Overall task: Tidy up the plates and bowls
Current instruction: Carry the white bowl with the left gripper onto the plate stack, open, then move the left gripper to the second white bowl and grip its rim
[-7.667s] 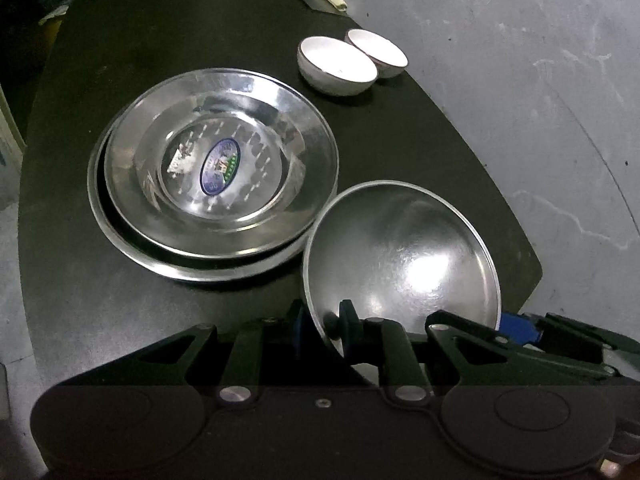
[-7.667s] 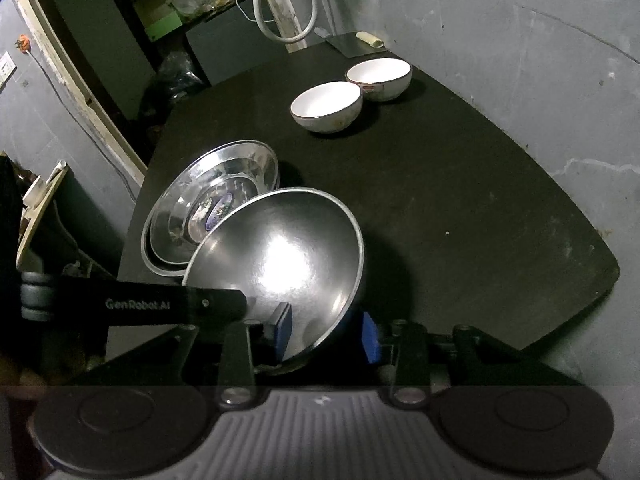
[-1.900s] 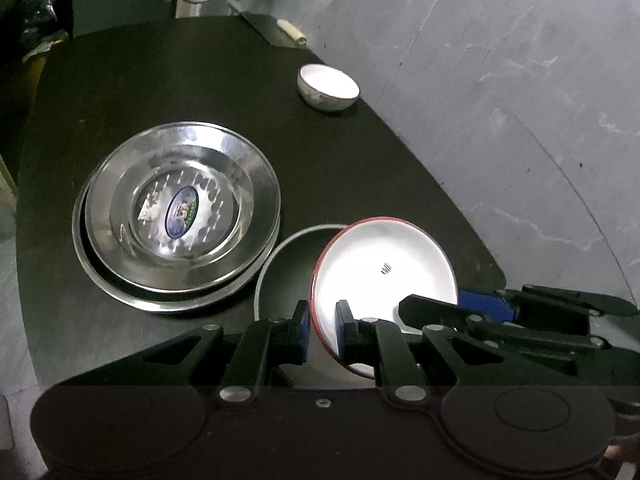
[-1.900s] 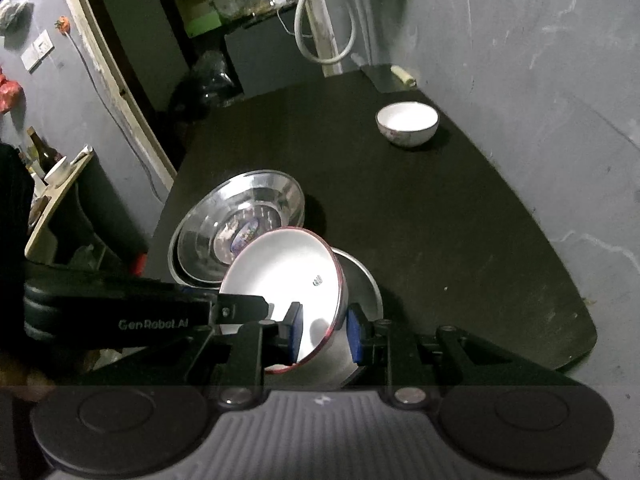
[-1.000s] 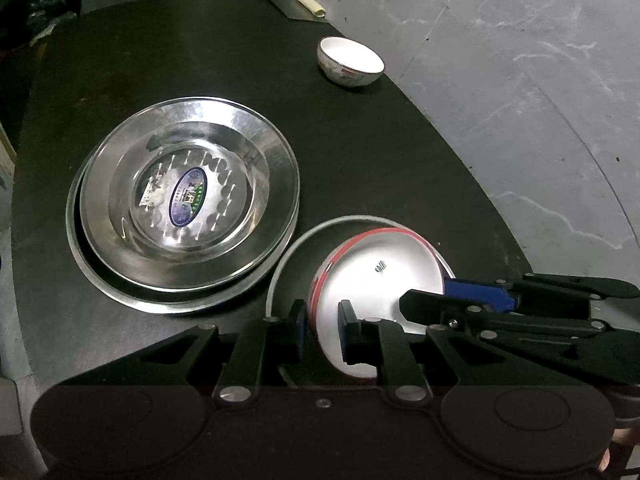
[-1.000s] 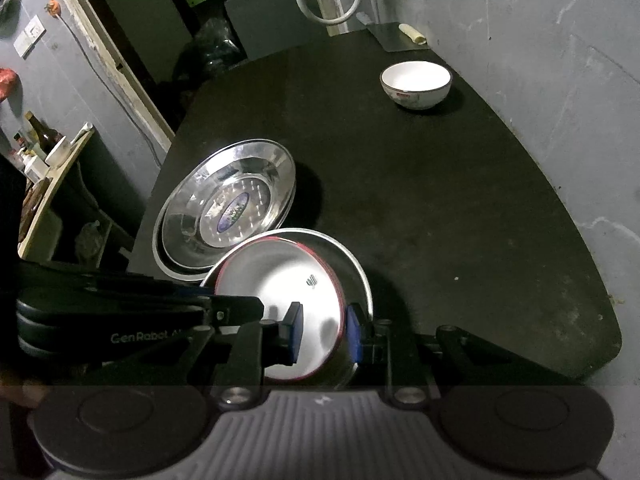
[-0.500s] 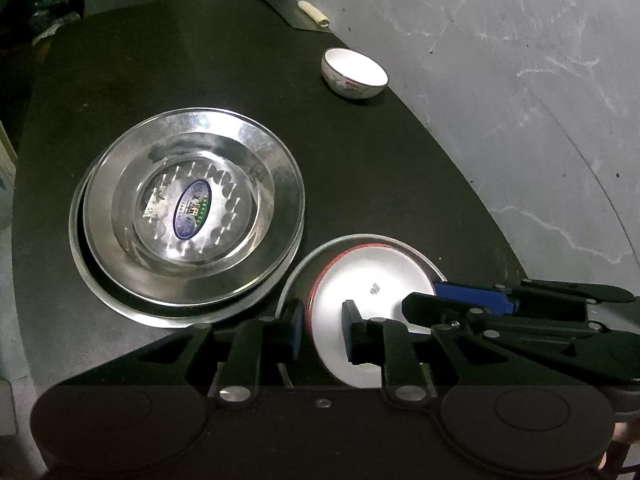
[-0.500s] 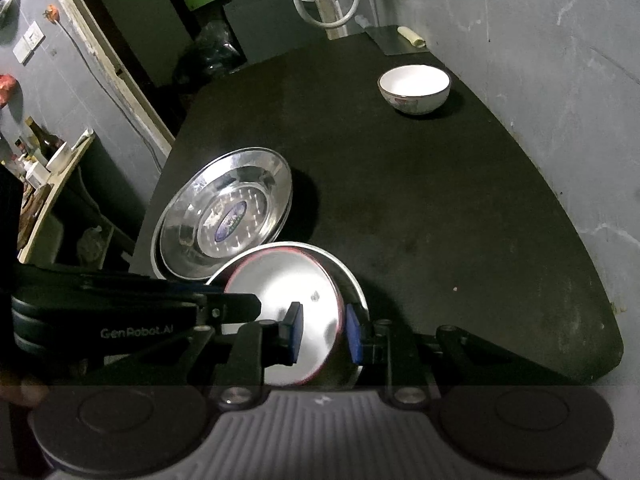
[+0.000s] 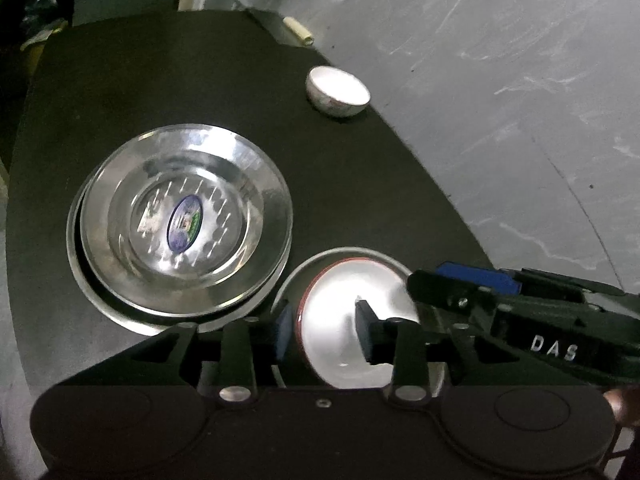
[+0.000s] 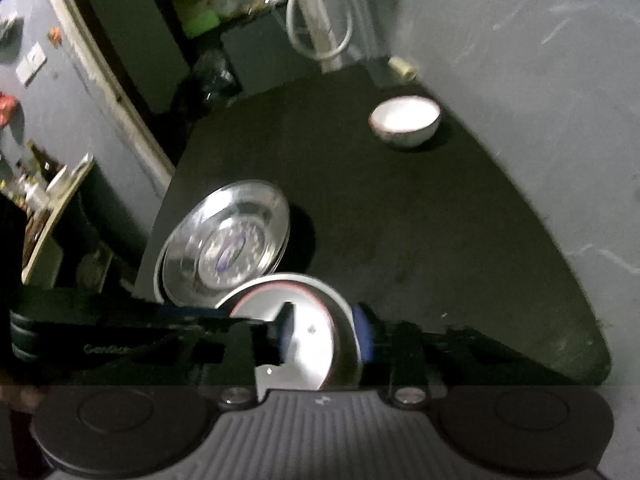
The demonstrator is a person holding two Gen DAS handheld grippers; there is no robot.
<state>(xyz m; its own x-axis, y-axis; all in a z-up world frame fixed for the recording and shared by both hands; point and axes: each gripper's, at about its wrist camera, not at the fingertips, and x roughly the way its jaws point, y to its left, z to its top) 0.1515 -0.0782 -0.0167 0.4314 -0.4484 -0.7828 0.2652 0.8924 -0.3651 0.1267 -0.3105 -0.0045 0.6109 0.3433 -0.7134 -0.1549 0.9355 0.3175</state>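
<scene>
I see a white bowl with a red rim sitting upright inside a larger steel bowl, low and centre in the left wrist view, near the front edge of the black counter. Just left of that nest, rims nearly touching, lie two stacked steel plates, the upper one shallow and shiny with an oval blue sticker at its middle, the lower one showing as a crescent on the left. A small white bowl stands alone, upright, towards the upper right, close to the counter's far edge, well apart from the rest.
</scene>
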